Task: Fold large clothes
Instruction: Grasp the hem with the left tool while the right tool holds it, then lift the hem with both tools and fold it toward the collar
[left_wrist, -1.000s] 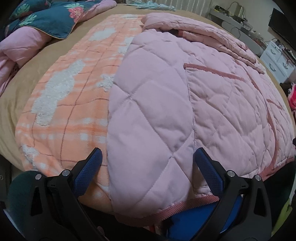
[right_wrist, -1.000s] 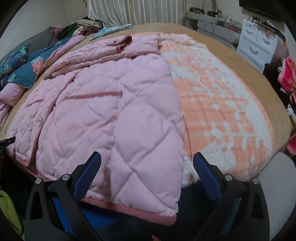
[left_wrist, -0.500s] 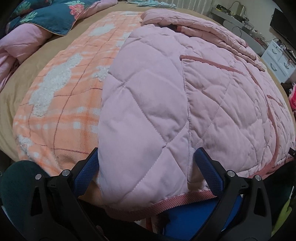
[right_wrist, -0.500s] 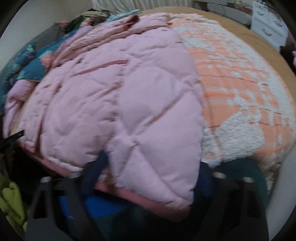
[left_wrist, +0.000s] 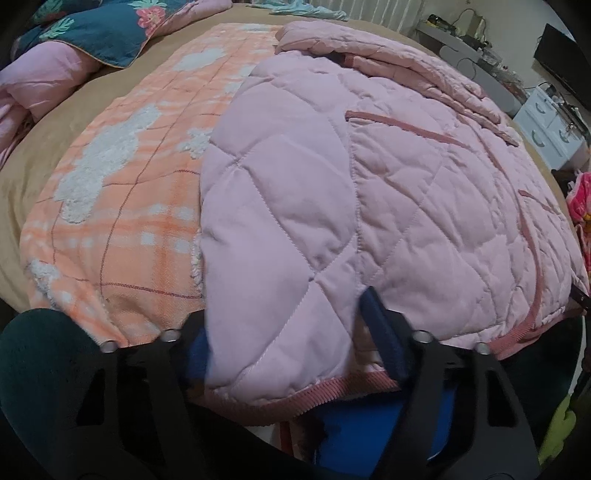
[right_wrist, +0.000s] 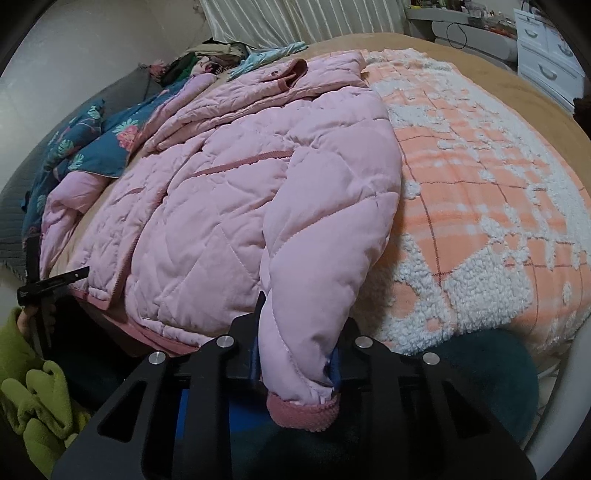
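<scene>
My right hand-held gripper (right_wrist: 295, 354) clamps the jacket (right_wrist: 236, 206) sleeve cuff at lower centre; my left hand-held gripper (left_wrist: 291, 332) pinches its hem, the jacket spread across the blanket (left_wrist: 122, 206) on the bed (left_wrist: 33, 170)

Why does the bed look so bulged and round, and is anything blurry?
Left wrist view: the fisheye lens bows the bed and pink jacket; the left hand-held gripper is motion-smeared. Right wrist view: same bulge, dark corners, the sleeve sharp.
</scene>
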